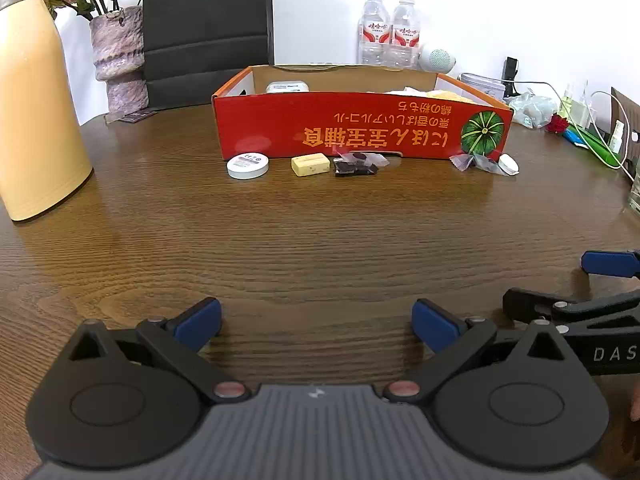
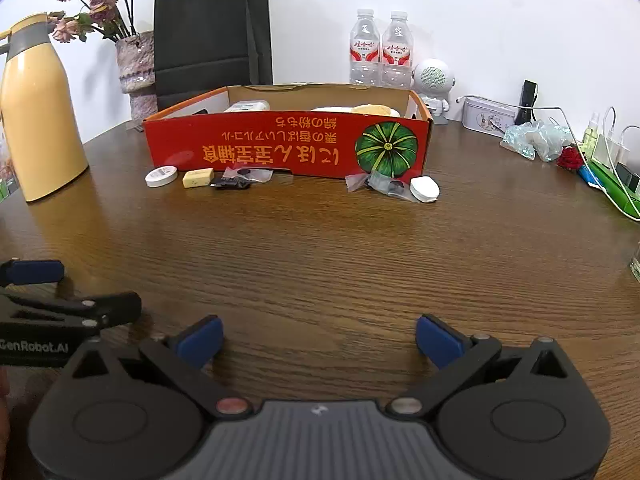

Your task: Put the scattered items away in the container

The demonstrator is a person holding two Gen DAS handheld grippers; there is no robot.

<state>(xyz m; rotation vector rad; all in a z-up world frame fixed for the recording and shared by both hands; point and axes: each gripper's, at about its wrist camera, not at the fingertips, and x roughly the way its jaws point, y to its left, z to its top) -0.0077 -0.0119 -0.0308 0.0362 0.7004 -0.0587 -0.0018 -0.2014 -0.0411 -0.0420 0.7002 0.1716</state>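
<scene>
A red cardboard box (image 1: 360, 128) (image 2: 256, 148) with a pumpkin picture stands open on the wooden table, with a few items inside. Along its front lie a round white tin (image 1: 248, 165) (image 2: 161, 176), a yellow block (image 1: 311, 165) (image 2: 197, 178), a dark packet in clear wrap (image 1: 357, 164) (image 2: 236, 179), another clear-wrapped packet (image 1: 476, 162) (image 2: 384, 185) and a white oval case (image 1: 509, 164) (image 2: 425, 189). My left gripper (image 1: 316, 322) and right gripper (image 2: 320, 338) both hover open over the near table, far from the items, nothing between their fingers.
A yellow thermos (image 1: 36, 112) (image 2: 38, 120) stands at the left. Behind the box are a flower vase (image 2: 138, 68), a black paper bag (image 2: 212, 36), two water bottles (image 2: 380, 52) and a white speaker (image 2: 434, 80). Cables, a tin and crumpled plastic (image 2: 536, 140) crowd the right edge.
</scene>
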